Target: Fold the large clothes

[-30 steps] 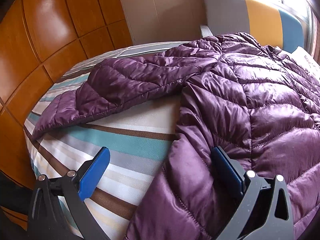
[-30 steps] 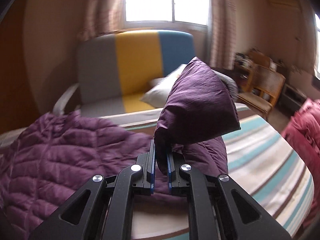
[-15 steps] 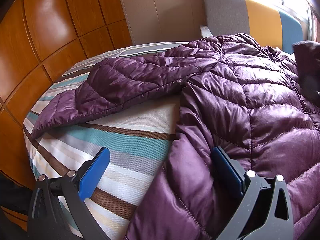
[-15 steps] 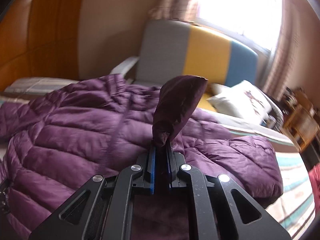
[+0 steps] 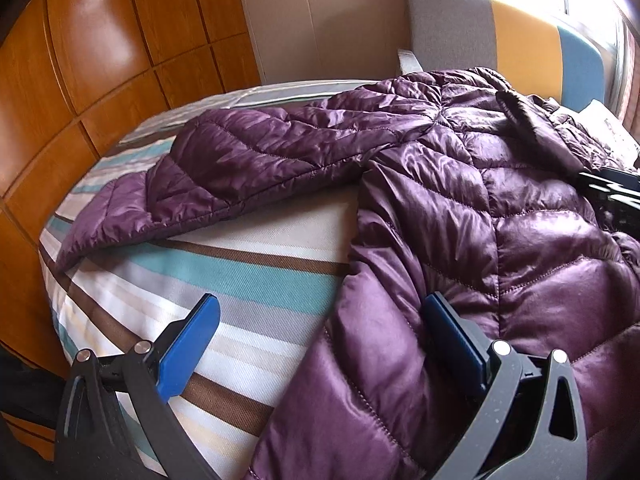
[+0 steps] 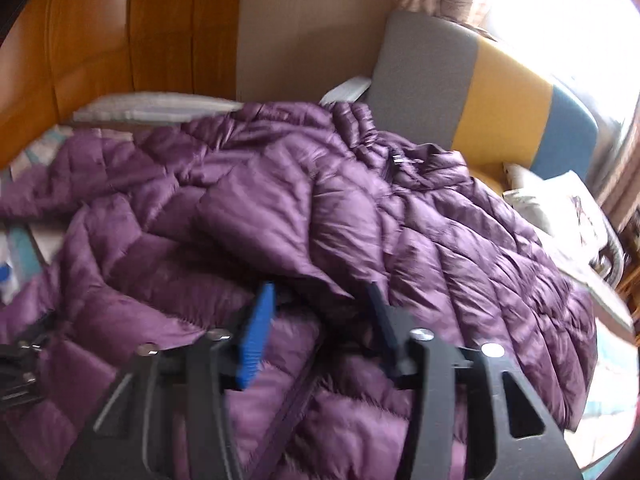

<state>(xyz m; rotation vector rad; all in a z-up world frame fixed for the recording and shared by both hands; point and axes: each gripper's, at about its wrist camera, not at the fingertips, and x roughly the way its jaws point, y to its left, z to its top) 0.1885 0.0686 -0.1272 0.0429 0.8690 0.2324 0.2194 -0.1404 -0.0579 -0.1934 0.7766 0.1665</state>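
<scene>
Covering a striped bed (image 5: 208, 272): purple quilted jacket (image 5: 520, 216), one sleeve (image 5: 248, 168) spread sideways. Left gripper (image 5: 320, 340) wide open astride the jacket's edge. Right gripper (image 6: 320, 320), jaws just opening, above a released fold, nothing pinched.

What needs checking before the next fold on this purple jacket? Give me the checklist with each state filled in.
1. Right sleeve laid across the jacket body: ok, it rests on the front.
2. Right gripper let go of the sleeve: ok, its jaws have just been opening and the pads press on nothing.
3. Left gripper ready to grasp: ok, open wide, straddling the jacket's side edge.
4. Left sleeve folded in: not ok, it lies stretched out over the striped bedsheet.
5. Jacket front zipped: cannot tell, too blurred.
6. Folded sleeve lying smooth: not ok, it looks bunched near the cuff.
</scene>
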